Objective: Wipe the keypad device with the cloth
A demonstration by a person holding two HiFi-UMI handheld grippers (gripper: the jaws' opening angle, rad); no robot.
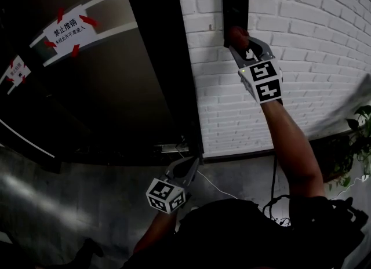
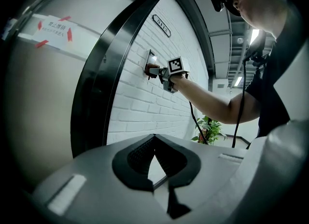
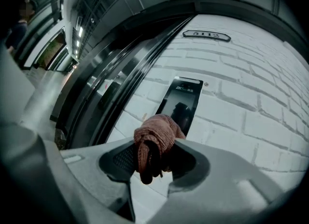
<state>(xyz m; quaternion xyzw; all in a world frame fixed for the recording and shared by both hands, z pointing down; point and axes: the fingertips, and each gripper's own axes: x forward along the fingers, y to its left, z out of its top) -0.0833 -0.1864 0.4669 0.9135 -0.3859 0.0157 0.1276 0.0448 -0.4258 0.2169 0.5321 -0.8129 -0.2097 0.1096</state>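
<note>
The keypad device (image 1: 235,6) is a black upright panel on the white brick wall; it also shows in the right gripper view (image 3: 180,103) and, small, in the left gripper view (image 2: 149,59). My right gripper (image 1: 237,40) is raised to the device's lower edge and is shut on a bunched reddish cloth (image 1: 236,32). In its own view the cloth (image 3: 155,135) sits between the jaws, just below the panel's glossy face. My left gripper (image 1: 190,168) hangs low near the floor, away from the wall, its jaws shut (image 2: 154,137) on nothing.
A dark door with a taped white sign (image 1: 69,29) fills the left, bounded by a black frame (image 1: 168,65) beside the keypad. A number plate (image 3: 206,35) is above the device. A potted plant (image 1: 360,140) stands at right. A cable (image 1: 273,181) hangs from my right arm.
</note>
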